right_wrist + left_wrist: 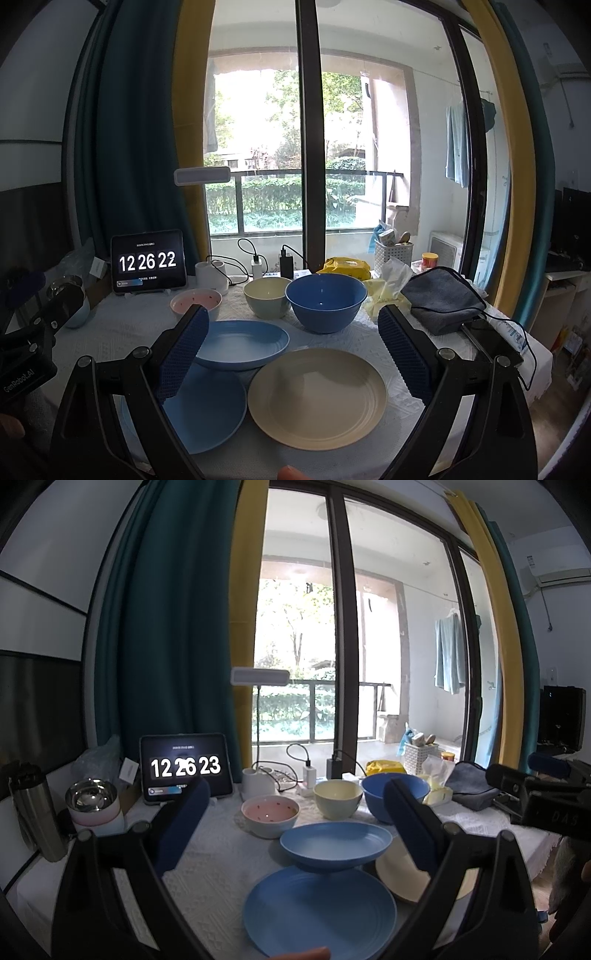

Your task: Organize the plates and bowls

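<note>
Both the left gripper (295, 819) and right gripper (291, 350) hover wide apart, holding nothing. Nearest on the white tablecloth (369, 332) lie a blue plate (319, 915) and cream plate (317, 397); behind, a blue oval dish (243, 343), then pink bowl (195, 301), cream bowl (266, 295), blue bowl (325, 301), all empty; a clock tablet (147, 262) stands by the window
</note>
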Demonstrator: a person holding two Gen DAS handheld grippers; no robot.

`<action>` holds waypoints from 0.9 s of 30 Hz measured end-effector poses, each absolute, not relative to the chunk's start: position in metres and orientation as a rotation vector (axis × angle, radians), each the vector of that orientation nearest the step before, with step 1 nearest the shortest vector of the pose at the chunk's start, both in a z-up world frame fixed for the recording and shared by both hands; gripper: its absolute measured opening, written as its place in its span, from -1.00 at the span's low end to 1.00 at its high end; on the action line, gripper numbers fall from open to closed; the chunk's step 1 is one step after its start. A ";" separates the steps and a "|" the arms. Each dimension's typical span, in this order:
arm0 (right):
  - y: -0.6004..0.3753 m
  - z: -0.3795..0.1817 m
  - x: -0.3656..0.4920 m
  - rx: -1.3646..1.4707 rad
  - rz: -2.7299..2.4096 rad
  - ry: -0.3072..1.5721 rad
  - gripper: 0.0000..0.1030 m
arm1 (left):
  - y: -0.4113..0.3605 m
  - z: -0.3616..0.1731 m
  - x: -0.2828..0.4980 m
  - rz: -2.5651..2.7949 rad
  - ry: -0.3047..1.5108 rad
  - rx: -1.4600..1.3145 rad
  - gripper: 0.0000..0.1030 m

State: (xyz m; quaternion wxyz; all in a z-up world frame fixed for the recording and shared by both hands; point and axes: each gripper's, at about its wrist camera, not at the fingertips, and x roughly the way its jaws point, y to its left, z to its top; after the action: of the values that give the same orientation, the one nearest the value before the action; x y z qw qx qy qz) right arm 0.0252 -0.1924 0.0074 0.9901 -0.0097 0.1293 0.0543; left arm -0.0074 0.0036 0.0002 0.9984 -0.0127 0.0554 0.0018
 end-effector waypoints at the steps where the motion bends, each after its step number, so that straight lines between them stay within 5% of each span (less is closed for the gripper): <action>1: -0.192 0.008 0.025 -0.020 0.109 0.259 0.86 | 0.004 0.000 -0.007 0.004 0.111 -0.025 0.87; 27: -0.193 -0.008 0.053 -0.002 0.119 0.294 0.86 | 0.007 -0.015 0.026 0.007 0.190 -0.049 0.87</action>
State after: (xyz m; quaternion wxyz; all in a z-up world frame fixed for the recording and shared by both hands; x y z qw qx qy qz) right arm 0.0533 -0.1935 -0.0084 0.9874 -0.0010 0.1465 0.0591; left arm 0.0256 0.0070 -0.0149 0.9952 -0.0242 0.0949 0.0036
